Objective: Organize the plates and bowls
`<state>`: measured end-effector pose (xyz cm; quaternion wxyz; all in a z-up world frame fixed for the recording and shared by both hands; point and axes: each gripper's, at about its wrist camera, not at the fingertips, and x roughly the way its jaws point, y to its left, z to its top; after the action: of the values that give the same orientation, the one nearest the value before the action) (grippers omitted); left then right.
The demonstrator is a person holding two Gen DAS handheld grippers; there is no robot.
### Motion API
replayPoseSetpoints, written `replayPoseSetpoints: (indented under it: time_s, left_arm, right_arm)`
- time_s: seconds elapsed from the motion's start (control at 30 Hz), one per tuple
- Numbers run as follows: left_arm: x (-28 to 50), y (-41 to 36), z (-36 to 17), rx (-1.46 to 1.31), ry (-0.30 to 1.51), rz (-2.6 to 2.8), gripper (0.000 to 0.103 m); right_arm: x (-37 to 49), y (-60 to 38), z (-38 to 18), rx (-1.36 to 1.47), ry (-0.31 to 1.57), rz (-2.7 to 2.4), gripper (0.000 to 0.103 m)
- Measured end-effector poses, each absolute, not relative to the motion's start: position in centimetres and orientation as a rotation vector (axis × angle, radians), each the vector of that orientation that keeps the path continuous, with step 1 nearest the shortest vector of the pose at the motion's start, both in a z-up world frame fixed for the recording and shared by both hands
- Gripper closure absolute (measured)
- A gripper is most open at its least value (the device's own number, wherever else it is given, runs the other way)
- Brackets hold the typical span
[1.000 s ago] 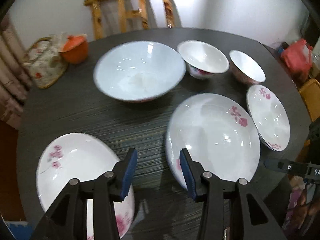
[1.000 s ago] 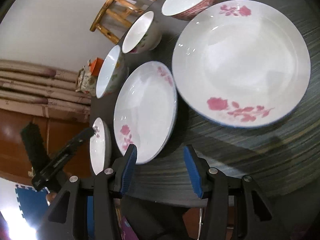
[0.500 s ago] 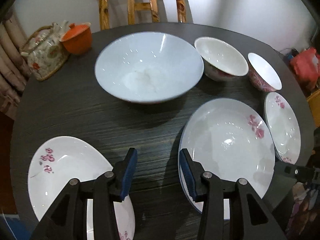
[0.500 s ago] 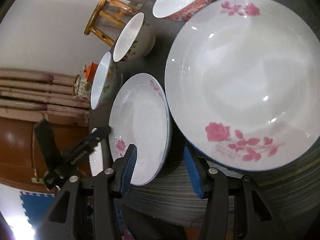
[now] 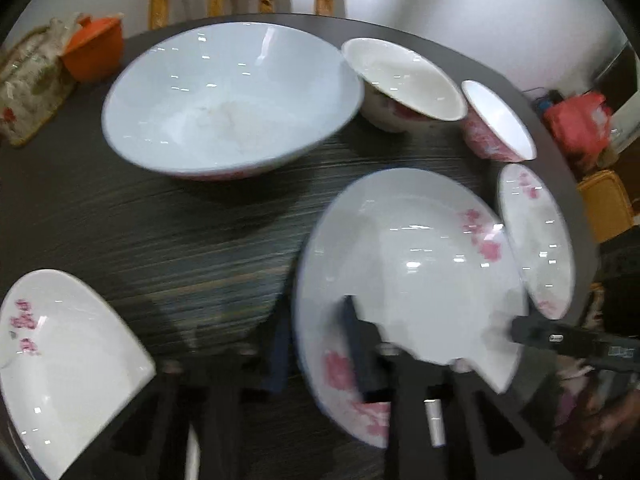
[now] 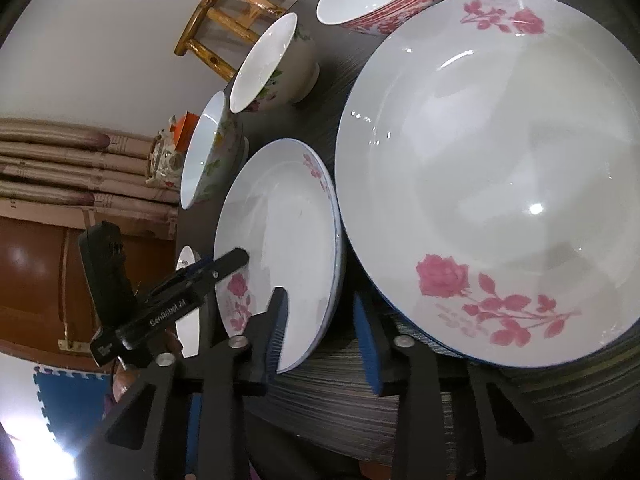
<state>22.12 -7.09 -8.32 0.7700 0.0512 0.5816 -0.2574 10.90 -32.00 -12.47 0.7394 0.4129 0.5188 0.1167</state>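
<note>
On the dark surface [image 5: 200, 232], the rose plate [image 5: 420, 264] lies at 5 o'clock from the big white bowl [image 5: 228, 100]. Left claw [image 5: 320, 346], blurred, has just been closing and pinches its 7 o'clock rim. Right claw [image 6: 322, 336] has also just been closing and grips the opposite rim.

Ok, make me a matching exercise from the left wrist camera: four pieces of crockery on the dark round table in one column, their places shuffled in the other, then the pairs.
Things:
1. orange lidded pot
2. large pale blue bowl
3. small pink-patterned bowl
4. large white plate with pink flowers

Places in the picture:
A. far side, middle
B. near side, right
C. far side, left
D. far side, right

Pairs: 1-C, 2-A, 3-D, 4-B
</note>
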Motion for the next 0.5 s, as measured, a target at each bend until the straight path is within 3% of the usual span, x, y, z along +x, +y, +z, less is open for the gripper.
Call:
replayPoseSetpoints:
  time_s: [0.17, 0.5]
  left_arm:
    - [22.3, -7.1, -8.4, 0.092, 1.255, -0.544, 0.085]
    - [20.0, -5.6, -6.4, 0.079, 1.187, -0.513, 0.09]
  right_arm:
    - [11.1, -32.0, -13.0, 0.9, 1.143, 0.25, 0.09]
    - [10.7, -31.9, -12.8, 0.838, 1.133, 0.276, 0.09]
